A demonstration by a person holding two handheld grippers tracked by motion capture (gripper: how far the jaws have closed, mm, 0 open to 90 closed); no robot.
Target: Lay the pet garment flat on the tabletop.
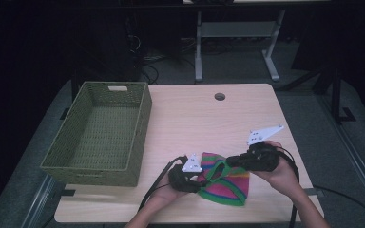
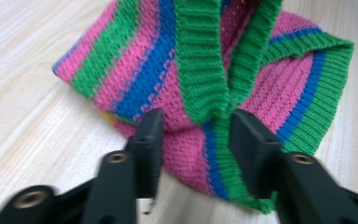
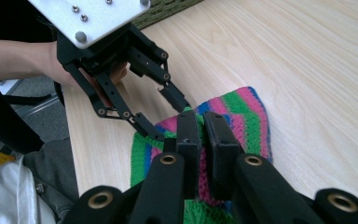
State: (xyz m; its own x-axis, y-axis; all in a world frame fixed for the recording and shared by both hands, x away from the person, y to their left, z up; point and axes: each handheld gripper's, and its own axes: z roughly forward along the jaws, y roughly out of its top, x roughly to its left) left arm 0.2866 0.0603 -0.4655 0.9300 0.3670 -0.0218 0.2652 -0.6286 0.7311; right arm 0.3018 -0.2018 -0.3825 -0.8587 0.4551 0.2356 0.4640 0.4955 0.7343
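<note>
Black jaws of the left gripper (image 2: 196, 140) stand well apart, one on each side of a green ribbed band of the striped knit cloth (image 2: 168, 74), with the pads at the cloth's near edge but not squeezing it. From the right gripper view the same left gripper (image 3: 170, 116) comes in from the upper left with its jaws spread, their tips down at the cloth's edge, a hand (image 3: 56, 65) behind it. The right gripper (image 3: 203, 135) has its jaws drawn nearly together; a thin gap remains, and I cannot tell for sure whether cloth is pinched there, though the knit (image 3: 242, 116) lies right under and around the tips.

From the high view both grippers meet over the cloth (image 1: 228, 183), which lies on the near right part of the wooden table (image 1: 195, 118), the left gripper (image 1: 197, 178) at its left edge and the right gripper (image 1: 230, 161) at its top. That view adds a green woven basket (image 1: 138, 123) on the table's left side, well apart from the cloth, and a round hole (image 1: 219, 97) near the table's far edge.
</note>
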